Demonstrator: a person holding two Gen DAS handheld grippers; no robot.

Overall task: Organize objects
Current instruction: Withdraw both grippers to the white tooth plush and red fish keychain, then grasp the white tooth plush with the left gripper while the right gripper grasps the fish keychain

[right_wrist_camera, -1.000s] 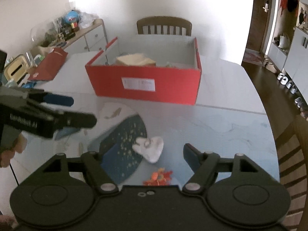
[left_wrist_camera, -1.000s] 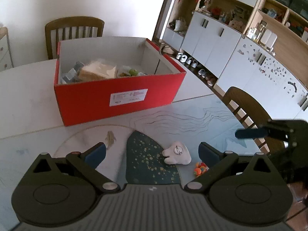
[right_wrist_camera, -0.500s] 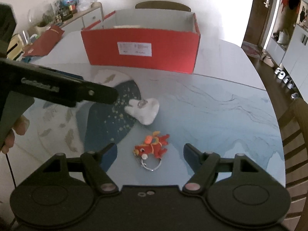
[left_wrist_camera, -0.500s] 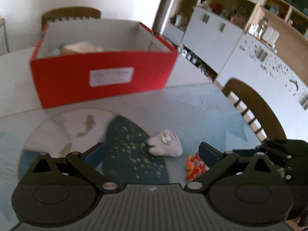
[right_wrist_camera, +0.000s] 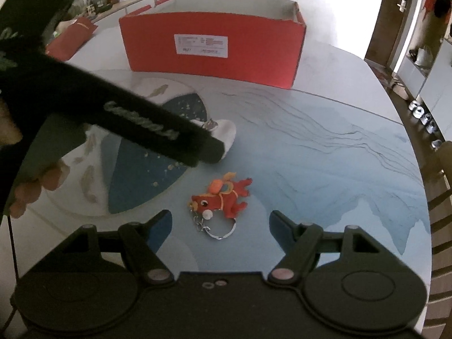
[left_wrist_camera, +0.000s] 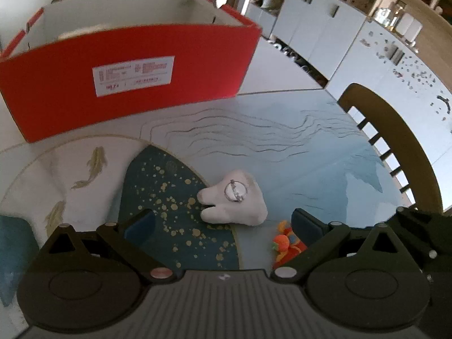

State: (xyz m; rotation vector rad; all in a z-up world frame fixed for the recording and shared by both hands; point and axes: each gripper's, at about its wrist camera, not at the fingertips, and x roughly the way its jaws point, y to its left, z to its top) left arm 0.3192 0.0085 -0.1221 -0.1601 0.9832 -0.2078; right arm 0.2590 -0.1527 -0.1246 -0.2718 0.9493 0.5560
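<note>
While both grippers hang over the desk [right_wrist_camera: 325, 147] with fingers wide and empty, the left gripper [left_wrist_camera: 223, 223] faces the white tooth plush [left_wrist_camera: 234, 202] and the right gripper [right_wrist_camera: 220, 220] the red fish keychain [right_wrist_camera: 223, 195]. Next each should lower, close, then carry to the red box [right_wrist_camera: 214, 42].

Right gripper [right_wrist_camera: 220, 220] gapes over red fish keychain [right_wrist_camera: 221, 196] — untouched.

White cabinets [left_wrist_camera: 316, 25], wooden chair [left_wrist_camera: 395, 141], bright white wall [right_wrist_camera: 339, 0].

Red box [right_wrist_camera: 212, 45] label [right_wrist_camera: 201, 45] – print blurred, nothing readable.
</note>
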